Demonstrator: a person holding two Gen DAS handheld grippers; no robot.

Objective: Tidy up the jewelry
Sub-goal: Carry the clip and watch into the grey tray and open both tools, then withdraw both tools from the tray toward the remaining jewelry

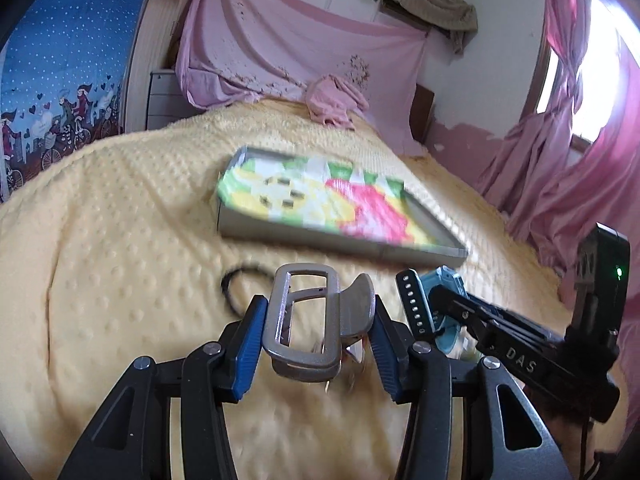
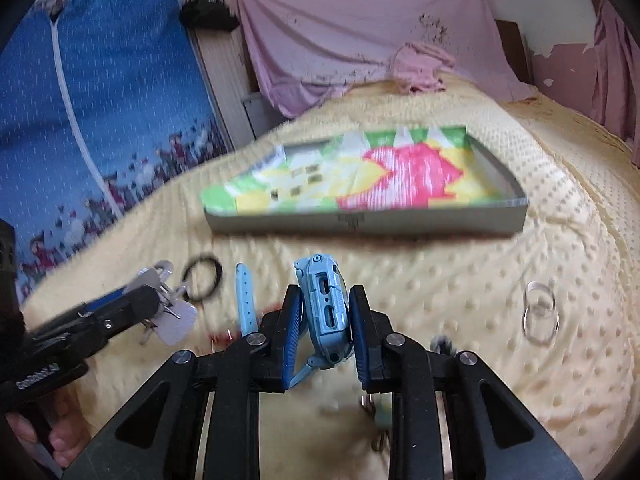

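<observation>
Tray [image 2: 360,222] lies beyond hair tie [image 2: 203,278], rings [image 2: 540,318].

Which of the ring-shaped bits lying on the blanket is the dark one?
The black hair tie, a single loop lying left of the blue watch in the right claw. The clear rings far right are see-through and paired.
</observation>
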